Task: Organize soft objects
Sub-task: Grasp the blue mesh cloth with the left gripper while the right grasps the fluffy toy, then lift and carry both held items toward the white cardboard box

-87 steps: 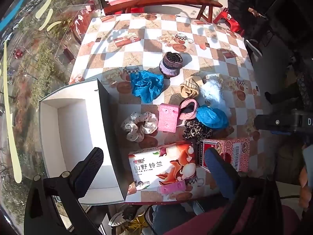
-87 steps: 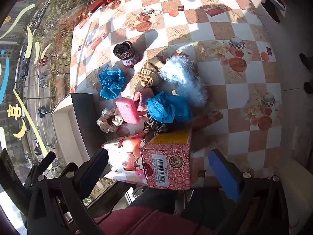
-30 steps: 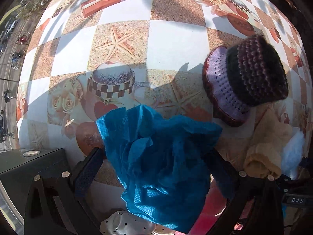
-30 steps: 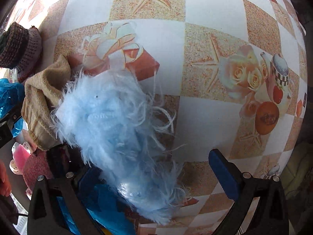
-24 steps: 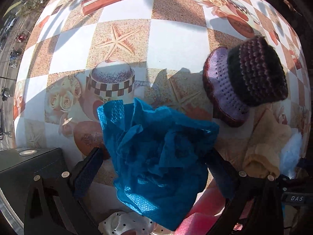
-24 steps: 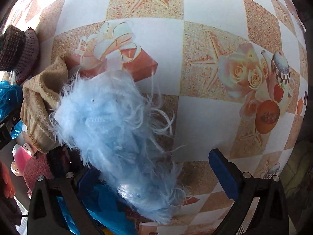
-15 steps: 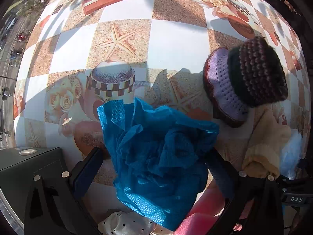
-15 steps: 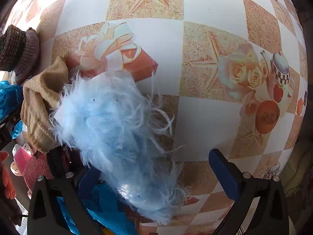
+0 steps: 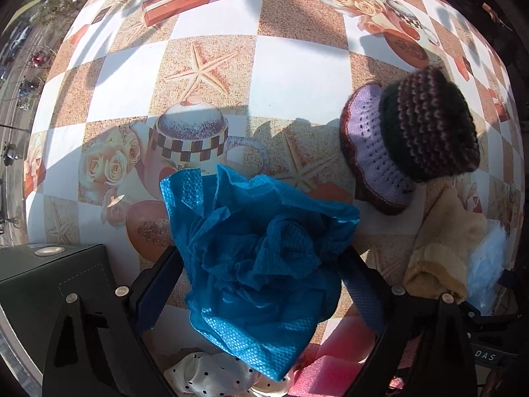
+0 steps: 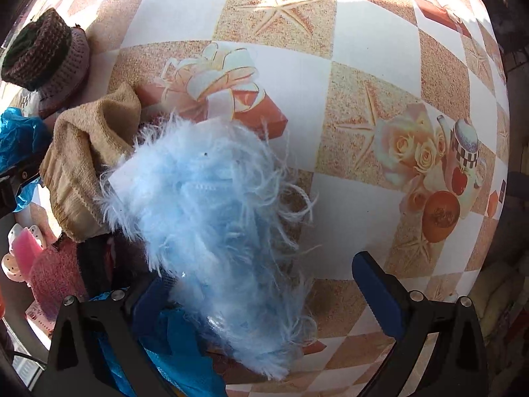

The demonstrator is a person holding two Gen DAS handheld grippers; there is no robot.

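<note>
We have both hand-held grippers down over soft things on the counter (image 9: 297, 63), each with its jaws wide and nothing yet clamped.

The left hand-held gripper (image 9: 261, 281) straddles the crumpled blue mesh cloth (image 9: 261, 251); its dark pads stand on either side of the bundle, touching or almost touching the folds, and we cannot tell whether they press yet. The right hand-held gripper (image 10: 264, 284) straddles the fluffy light-blue piece (image 10: 215, 205), with the left pad buried at its edge and the right pad well clear of the fur.

To close well, we should bring each pair low enough to catch the bulk of the material, not just a loose flap or a few strands. On the right, we would shift sideways so the fluffy mass sits centred between the pads. A second blue cloth (image 10: 178, 357) lies under its near end and a tan knitted piece (image 10: 86, 165) touches its side, so a sloppy pinch could drag those along. On the left, the polka-dot scrunchie (image 9: 211, 374) and pink sponge (image 9: 330, 370) sit just beneath the cloth; the crocheted hat (image 9: 413, 132) is apart.
</note>
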